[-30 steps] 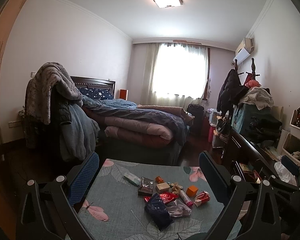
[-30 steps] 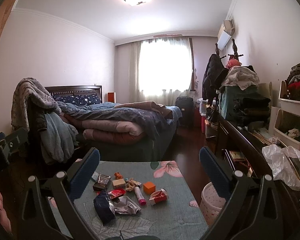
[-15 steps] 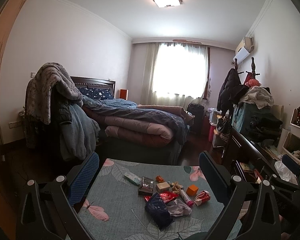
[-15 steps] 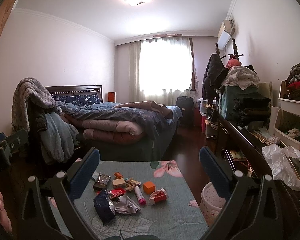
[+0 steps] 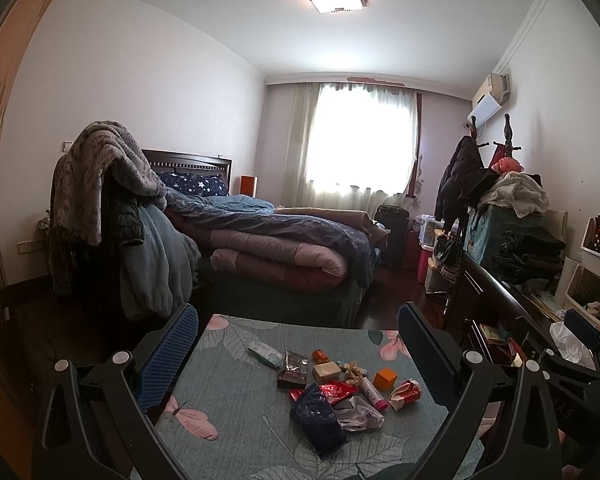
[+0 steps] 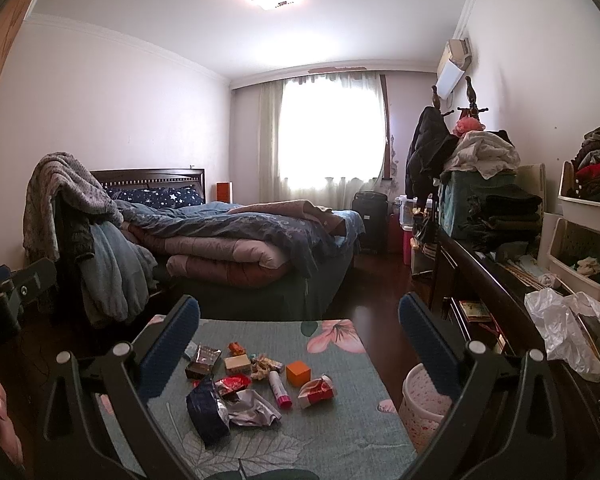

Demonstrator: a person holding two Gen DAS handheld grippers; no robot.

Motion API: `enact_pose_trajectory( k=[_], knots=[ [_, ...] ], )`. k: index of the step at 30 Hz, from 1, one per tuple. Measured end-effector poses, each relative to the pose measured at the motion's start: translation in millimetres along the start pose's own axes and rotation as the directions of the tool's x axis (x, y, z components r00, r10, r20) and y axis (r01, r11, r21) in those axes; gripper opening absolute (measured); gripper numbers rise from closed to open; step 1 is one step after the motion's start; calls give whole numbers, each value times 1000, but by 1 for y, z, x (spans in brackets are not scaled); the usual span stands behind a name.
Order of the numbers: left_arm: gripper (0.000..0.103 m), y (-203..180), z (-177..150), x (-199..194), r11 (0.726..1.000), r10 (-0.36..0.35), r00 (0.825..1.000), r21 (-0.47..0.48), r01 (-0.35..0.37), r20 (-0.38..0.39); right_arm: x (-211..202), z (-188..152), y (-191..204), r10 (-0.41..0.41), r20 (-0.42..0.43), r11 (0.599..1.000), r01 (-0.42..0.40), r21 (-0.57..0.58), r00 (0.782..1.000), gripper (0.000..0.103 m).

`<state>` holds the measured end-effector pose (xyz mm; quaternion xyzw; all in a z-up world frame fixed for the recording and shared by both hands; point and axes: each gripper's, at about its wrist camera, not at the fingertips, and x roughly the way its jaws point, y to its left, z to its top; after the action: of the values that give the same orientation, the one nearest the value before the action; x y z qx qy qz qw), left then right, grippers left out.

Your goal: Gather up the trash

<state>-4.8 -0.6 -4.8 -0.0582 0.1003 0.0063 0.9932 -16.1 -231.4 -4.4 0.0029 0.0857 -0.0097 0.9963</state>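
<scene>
The left gripper (image 5: pixel 298 344) is wide apart and holds nothing. The right gripper (image 6: pixel 300 336) is wide apart too, and it is empty. Both hang above the near end of a small table (image 6: pixel 340 432) with a green leaf cloth.

The trash sits in a little heap in the middle of the table. Nearest is a dark blue bag (image 6: pixel 207 410), touching a crumpled silver wrapper (image 6: pixel 252 404). Just past them lie a red wrapper (image 6: pixel 233 383), a pink tube (image 6: pixel 279 389) and a torn red and white pack (image 6: pixel 317 390). A bit farther are an orange cube (image 6: pixel 298 372), a tan box (image 6: pixel 237 363) and a dark packet (image 6: pixel 203 360). In the left view, a pale blue wrapper (image 5: pixel 265 353) lies apart at the far left of the heap.

Beside the table on the right stands a pink bin (image 6: pixel 424 400), low on the floor. Behind it all are a bed (image 6: pixel 240 240) and a bright window (image 6: pixel 328 136).

Nothing looks picked up yet, so this seems to be the very start. A good next move is to go down onto one piece, maybe the blue bag, close on it, and carry it to the bin. The thin wrappers lie flat, so they may be hard to pinch.
</scene>
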Motion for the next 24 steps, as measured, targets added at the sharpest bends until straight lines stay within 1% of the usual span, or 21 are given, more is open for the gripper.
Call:
enact_pose_trajectory(
  k=[10, 14, 18, 24],
  knots=[
    [99, 0, 0, 0, 1000, 1, 1000, 2, -1, -1, 2, -3, 0, -6, 0, 1000, 6, -1, 1000, 100],
    [99, 1, -4, 4, 1000, 7, 1000, 8, -7, -12, 14, -10, -2, -13, -26, 1000, 13, 0, 1000, 100],
    [99, 5, -12, 19, 1000, 16, 999, 14, -15, -52, 36, -18, -4, -21, -75, 1000, 20, -9, 997, 100],
    [99, 11, -28, 61, 999, 31, 988, 14, -29, -150, 75, -40, -6, -19, -161, 1000, 15, -26, 987, 100]
  ],
)
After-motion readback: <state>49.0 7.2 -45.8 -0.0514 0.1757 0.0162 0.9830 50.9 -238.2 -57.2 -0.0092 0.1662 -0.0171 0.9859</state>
